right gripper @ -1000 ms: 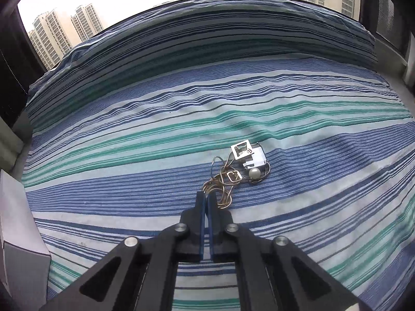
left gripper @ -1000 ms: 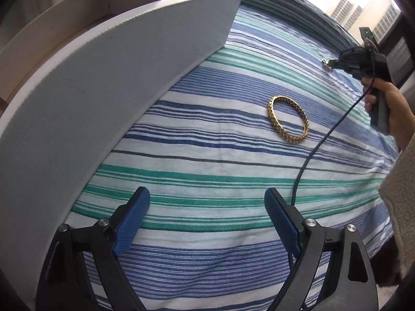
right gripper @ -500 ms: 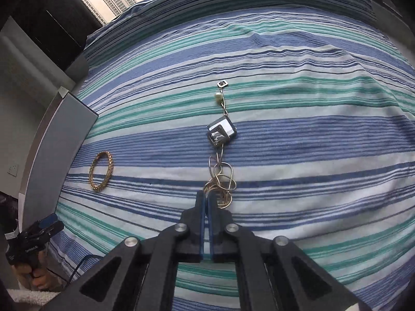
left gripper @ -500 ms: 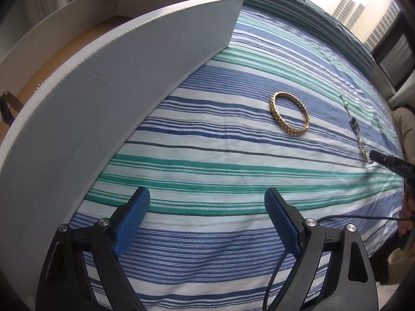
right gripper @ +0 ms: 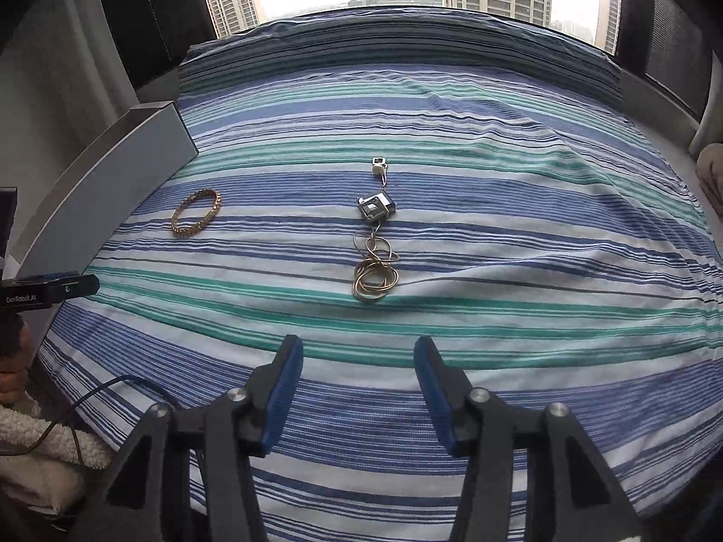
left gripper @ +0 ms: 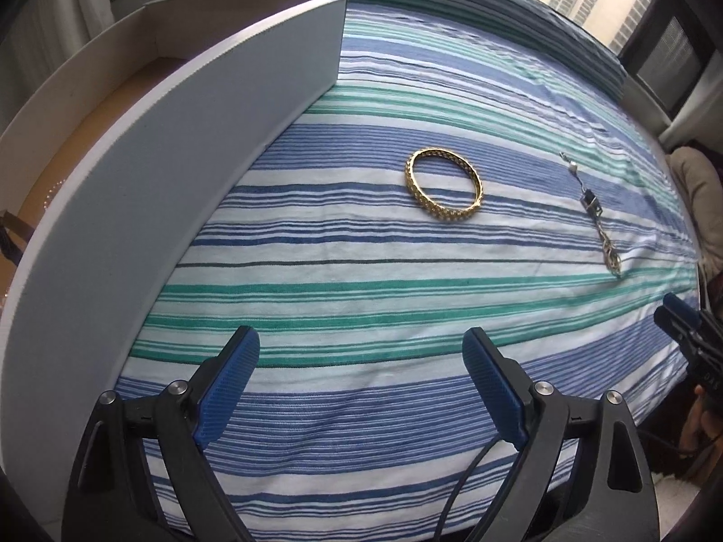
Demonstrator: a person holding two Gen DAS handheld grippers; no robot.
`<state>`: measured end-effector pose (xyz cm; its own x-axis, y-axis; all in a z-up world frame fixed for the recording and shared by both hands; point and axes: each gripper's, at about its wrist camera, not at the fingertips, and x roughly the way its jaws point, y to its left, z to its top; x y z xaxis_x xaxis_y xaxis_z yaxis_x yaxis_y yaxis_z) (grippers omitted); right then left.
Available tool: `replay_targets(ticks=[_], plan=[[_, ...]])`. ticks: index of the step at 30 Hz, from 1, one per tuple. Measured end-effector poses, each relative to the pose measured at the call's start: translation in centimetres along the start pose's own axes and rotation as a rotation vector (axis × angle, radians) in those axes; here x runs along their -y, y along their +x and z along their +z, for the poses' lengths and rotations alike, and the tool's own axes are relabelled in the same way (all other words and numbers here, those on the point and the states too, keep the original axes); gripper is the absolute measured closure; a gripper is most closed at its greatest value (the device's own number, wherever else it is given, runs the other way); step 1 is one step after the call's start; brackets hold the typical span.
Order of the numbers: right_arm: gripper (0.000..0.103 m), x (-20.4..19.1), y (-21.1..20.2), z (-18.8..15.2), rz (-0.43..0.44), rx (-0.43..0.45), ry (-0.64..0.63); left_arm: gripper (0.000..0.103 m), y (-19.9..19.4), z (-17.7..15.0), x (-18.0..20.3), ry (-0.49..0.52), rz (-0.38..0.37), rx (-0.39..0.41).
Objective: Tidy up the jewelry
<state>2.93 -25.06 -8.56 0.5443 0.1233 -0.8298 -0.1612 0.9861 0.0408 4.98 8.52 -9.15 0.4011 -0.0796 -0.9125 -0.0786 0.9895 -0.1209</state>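
A gold bangle (left gripper: 445, 185) lies on the striped bedsheet (left gripper: 361, 293), also in the right wrist view (right gripper: 196, 212). A gold chain necklace with a square pendant (right gripper: 374, 244) lies stretched out to its right, and shows in the left wrist view (left gripper: 592, 212). My left gripper (left gripper: 361, 379) is open and empty, well short of the bangle. My right gripper (right gripper: 357, 379) is open and empty, just short of the necklace's coiled end. A white box (left gripper: 158, 171) stands at the left.
The box's brown inside (left gripper: 58, 167) holds a strand of beads and a dark strap, partly hidden. The box wall (right gripper: 113, 180) borders the bed's left side. Black cables (left gripper: 470, 474) hang at the near bed edge. Windows lie beyond the bed.
My right gripper opened, let go of the necklace chain and drew back; the necklace now lies stretched on the sheet. The left gripper stayed open and shifted slightly.
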Motion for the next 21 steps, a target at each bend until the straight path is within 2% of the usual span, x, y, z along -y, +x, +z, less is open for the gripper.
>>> replay_targets(ticks=[8, 17, 21], plan=[[0.051, -1.2, -1.5, -0.1, 0.025, 0.053, -0.024, 0.011, -0.6, 0.9, 2.0, 0.042, 0.052, 0.046], [0.051, -1.6, -1.6, -0.7, 0.019, 0.04, -0.022, 0.01, -0.9, 0.9, 2.3, 0.065, 0.101, 0.073], [0.051, -1.6, -0.8, -0.8, 0.024, 0.002, -0.012, 0.01, -0.8, 1.1, 1.7, 0.084, 0.089, 0.073]])
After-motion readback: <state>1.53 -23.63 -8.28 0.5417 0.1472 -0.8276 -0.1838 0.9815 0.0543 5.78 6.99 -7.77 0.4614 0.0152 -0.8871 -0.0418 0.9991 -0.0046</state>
